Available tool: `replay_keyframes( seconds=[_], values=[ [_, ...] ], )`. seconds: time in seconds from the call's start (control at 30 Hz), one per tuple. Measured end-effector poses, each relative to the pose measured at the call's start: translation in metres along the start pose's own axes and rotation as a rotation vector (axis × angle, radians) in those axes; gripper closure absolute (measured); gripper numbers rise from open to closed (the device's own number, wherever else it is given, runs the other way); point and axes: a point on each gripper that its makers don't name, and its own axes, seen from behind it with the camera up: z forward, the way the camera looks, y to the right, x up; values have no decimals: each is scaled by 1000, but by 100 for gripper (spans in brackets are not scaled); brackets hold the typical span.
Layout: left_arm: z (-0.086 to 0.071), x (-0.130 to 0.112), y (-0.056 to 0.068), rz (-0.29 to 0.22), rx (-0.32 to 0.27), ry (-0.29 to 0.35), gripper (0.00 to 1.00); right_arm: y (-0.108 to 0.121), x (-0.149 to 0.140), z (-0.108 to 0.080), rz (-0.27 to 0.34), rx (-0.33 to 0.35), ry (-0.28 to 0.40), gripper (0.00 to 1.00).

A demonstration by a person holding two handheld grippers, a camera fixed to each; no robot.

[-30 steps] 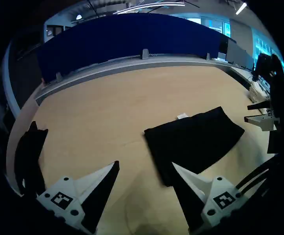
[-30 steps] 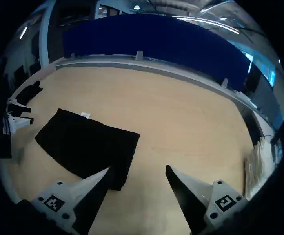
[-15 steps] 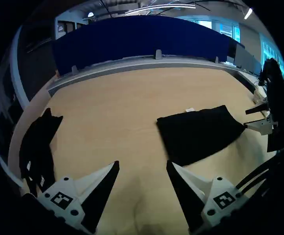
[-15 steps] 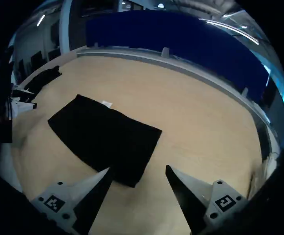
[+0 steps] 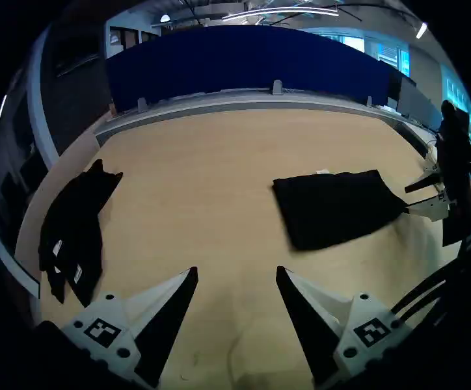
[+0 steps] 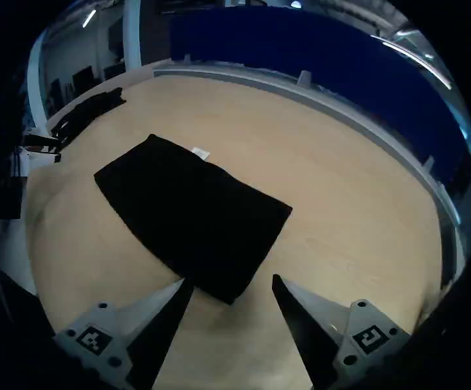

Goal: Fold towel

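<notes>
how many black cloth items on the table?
2: a flat folded towel just ahead of the right gripper, and a crumpled pile at the table edge. The pile may hide more.

No word, number or brand can be read anywhere. The black-and-white square markers [image 5: 102, 331] on the left gripper [image 5: 234, 273] and right gripper [image 6: 230, 281], low in each frame, carry coded patterns, no letters. The white tag [image 6: 200, 152] at the far edge of the towel [image 6: 190, 211] is too small to read.
</notes>
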Motion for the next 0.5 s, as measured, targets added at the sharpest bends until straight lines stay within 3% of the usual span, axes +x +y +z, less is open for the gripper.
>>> replay_keyframes(
  seconds=[0.2,0.5],
  values=[
    [-10,-7,-5,-16,12,-5,11,1,-5,3,-13,14,-16,30],
    [-23,-14,-12,-23,24,-10,11,-2,-17,10,-28,42,-56,44]
  ],
)
